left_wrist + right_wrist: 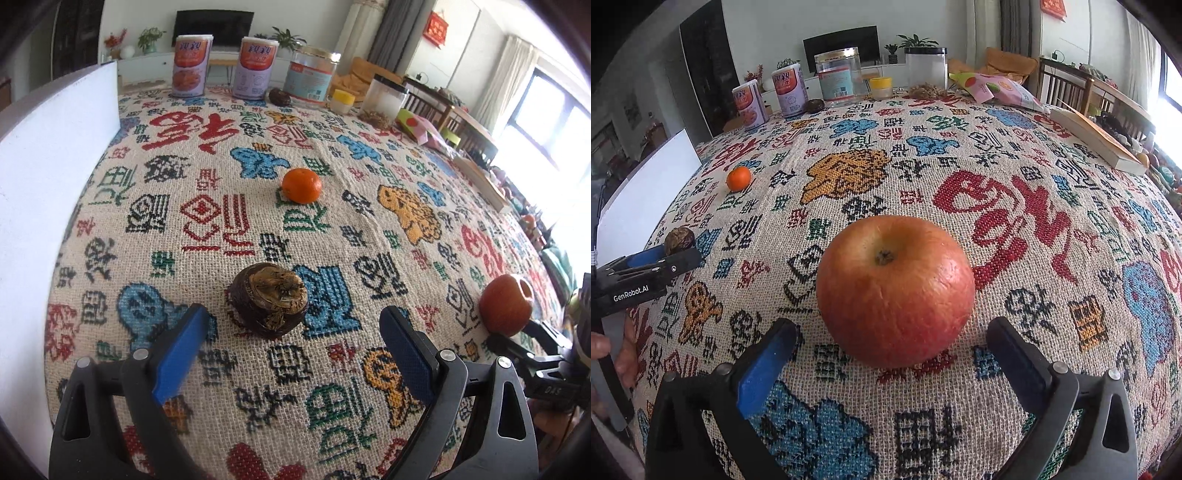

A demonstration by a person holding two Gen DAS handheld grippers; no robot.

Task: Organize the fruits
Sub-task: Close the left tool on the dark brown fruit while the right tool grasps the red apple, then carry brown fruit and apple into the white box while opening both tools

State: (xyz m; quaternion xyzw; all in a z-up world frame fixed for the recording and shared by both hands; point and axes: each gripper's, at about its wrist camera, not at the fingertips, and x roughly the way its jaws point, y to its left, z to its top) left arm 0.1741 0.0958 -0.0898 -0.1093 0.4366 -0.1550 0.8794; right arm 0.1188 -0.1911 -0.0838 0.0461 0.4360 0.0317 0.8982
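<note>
the right gripper stood with jaws wide open, holding nothing, the apple on the tabletop just ahead. firm, smooth, fairly heavy: grip across its widest girth. the left gripper, equally open and empty, faced a dark, probably hard-shelled fruit.

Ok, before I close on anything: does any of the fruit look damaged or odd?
The dark round fruit in front of the left gripper looks dried out, with a brown crusty patch on top. The apple before the right gripper has wrinkled skin. The mandarin looks sound. Nothing is spilled near them.
</note>
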